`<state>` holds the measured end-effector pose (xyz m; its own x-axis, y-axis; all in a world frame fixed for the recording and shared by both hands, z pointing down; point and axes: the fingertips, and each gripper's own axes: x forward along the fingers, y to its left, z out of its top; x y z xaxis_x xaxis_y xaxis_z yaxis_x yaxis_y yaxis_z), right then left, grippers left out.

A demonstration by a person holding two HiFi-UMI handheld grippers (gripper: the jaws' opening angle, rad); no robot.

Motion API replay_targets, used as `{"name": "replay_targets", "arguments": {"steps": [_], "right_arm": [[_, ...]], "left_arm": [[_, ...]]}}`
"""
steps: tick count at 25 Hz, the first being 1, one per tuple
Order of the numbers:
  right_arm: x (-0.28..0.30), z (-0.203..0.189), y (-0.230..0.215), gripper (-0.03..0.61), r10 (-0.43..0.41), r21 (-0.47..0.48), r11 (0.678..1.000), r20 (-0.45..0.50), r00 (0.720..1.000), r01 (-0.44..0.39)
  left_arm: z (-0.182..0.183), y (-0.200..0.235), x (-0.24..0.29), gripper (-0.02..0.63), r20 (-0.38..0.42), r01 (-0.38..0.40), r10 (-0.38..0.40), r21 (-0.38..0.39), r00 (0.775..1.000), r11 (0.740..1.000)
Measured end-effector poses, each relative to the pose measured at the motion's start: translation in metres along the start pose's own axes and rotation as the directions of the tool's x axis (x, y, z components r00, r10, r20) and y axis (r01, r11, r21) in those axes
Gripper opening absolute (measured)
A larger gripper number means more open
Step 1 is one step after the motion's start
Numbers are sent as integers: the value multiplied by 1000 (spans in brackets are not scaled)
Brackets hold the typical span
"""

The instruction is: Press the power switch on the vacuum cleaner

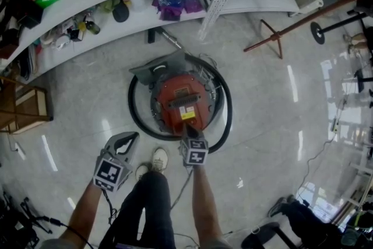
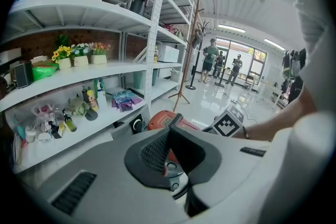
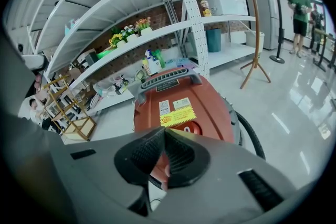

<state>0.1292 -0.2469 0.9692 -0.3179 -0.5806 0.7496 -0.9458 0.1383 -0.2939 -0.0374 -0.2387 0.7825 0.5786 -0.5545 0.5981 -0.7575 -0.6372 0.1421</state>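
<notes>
The red vacuum cleaner [image 1: 182, 101] stands on the floor, ringed by its black hose [image 1: 135, 116]. My right gripper [image 1: 190, 130] is shut and empty, its tips down at the near edge of the red top. In the right gripper view the closed tips [image 3: 164, 131] sit just left of a round red switch [image 3: 186, 127], below a yellow label [image 3: 177, 115]; whether they touch it I cannot tell. My left gripper [image 1: 132, 137] hangs over the floor to the left of the vacuum, also shut and empty [image 2: 169, 131].
White shelves [image 1: 145, 14] with bottles and flowers curve behind the vacuum. A wooden rack [image 1: 23, 107] stands left and a coat stand [image 1: 274, 38] lies to the right. The person's shoes [image 1: 152, 161] are just behind the hose. Several people stand far off [image 2: 211, 57].
</notes>
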Motion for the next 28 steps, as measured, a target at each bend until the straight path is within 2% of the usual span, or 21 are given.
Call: {"name": "replay_targets", "arguments": {"steps": [3, 13, 22, 28], "right_arm": [[-8, 0, -2, 12, -1, 1, 1000, 5, 1000, 1], [-64, 44, 20, 12, -7, 16, 1000, 108, 994, 5], [-128, 84, 65, 12, 26, 49, 998, 225, 974, -38], [-168, 100, 87, 12, 18, 39, 999, 277, 961, -30]], "left_arm": [[7, 2, -6, 6, 8, -2, 1, 15, 1000, 1000], [32, -3, -28, 6, 38, -2, 1, 22, 999, 1000], [53, -12, -53, 6, 70, 20, -23, 41, 997, 999], [70, -20, -74, 6, 96, 24, -28, 42, 995, 999]]}}
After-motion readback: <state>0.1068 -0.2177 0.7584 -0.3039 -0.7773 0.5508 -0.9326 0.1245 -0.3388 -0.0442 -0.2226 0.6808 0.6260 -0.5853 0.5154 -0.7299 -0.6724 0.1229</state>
